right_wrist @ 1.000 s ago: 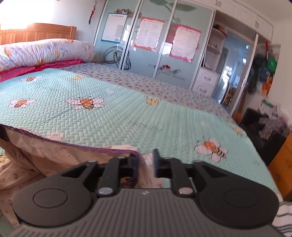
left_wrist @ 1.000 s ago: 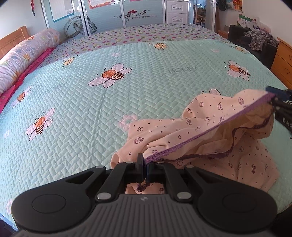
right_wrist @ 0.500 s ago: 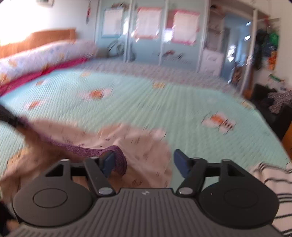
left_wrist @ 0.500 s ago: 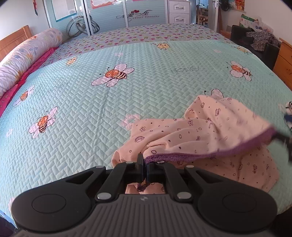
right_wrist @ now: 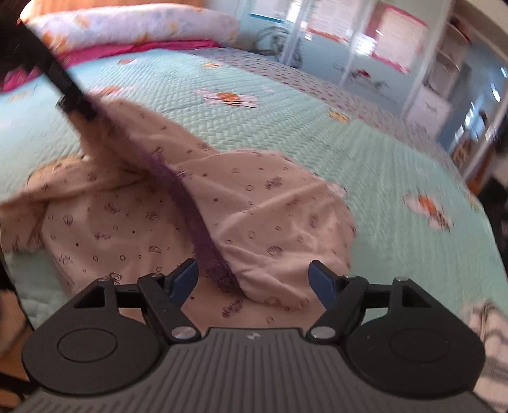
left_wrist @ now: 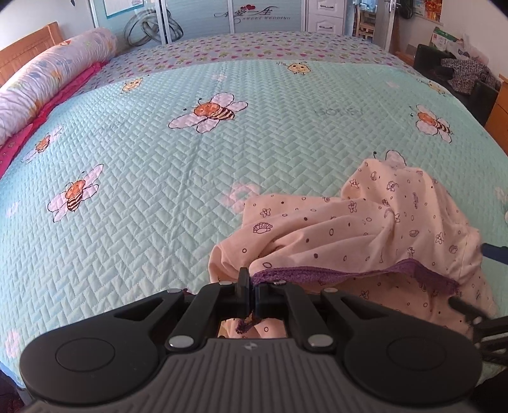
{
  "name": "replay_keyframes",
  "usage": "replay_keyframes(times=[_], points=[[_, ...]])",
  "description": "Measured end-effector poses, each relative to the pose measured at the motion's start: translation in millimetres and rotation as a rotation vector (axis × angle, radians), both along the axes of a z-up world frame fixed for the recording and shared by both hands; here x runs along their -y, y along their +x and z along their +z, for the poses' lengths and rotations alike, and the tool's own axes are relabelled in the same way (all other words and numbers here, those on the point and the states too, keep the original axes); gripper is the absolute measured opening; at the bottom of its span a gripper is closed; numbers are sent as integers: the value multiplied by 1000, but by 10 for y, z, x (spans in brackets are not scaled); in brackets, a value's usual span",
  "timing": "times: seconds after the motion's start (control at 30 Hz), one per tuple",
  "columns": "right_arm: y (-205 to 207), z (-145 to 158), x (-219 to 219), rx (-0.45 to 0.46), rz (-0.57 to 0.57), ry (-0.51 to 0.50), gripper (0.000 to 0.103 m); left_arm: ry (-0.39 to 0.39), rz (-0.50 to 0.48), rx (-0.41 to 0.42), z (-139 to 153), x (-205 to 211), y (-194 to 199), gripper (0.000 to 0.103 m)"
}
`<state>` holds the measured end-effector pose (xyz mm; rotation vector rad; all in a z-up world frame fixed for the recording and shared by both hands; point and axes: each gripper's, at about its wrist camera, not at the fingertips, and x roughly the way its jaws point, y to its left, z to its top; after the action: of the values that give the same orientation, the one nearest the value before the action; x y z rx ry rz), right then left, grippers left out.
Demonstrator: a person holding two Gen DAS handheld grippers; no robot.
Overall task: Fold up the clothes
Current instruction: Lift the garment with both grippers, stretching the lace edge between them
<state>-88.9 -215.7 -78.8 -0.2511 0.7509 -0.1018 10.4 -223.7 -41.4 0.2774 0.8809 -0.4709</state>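
A pink printed garment [left_wrist: 365, 228] with a purple lace waistband [left_wrist: 317, 273] lies crumpled on the mint bee-pattern bedspread [left_wrist: 190, 159]. My left gripper [left_wrist: 250, 282] is shut on one end of that waistband, near the bed's front edge. In the right wrist view the same garment [right_wrist: 270, 197] spreads below my right gripper [right_wrist: 254, 278], and the waistband [right_wrist: 187, 197] runs from the left gripper [right_wrist: 76, 101] down to between the blue pads. The right jaws are opening wide. Their pads do not press the cloth.
A rolled floral quilt [left_wrist: 47, 79] lies along the bed's left side. Wardrobe doors [left_wrist: 254, 16] stand behind the bed. A dark chair with clothes [left_wrist: 460, 70] and a wooden dresser [left_wrist: 500, 108] are at the right. A striped cloth [right_wrist: 485, 324] lies by the right gripper.
The right gripper has let go of the waistband, spread its jaws and sunk toward the bed. The stretched band has gone slack and the cloth dropped. The left gripper has kept still.
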Motion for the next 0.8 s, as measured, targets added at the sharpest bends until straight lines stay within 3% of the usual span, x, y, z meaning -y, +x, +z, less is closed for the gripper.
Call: replay_keyframes(times=[0.27,0.33,0.37,0.4,0.63,0.8], points=[[158,-248,-162,-29,91,-250,77,-23,5,14,62,-28,-22,2],[170,-237,-99,-29,70,-239,60,-37,11,21,101,-55,-35,2],[173,-208,-45,-25,51,-201,34,-42,12,26,123,-65,-42,2],[173,-176,-2,-18,26,-169,18,-49,12,32,152,-76,-56,2],[-185,525,52,283,-107,-158,17,-75,8,139,436,-153,-221,2],[-350,1171,39,476,-125,-168,17,-118,-2,196,746,-207,-345,2]])
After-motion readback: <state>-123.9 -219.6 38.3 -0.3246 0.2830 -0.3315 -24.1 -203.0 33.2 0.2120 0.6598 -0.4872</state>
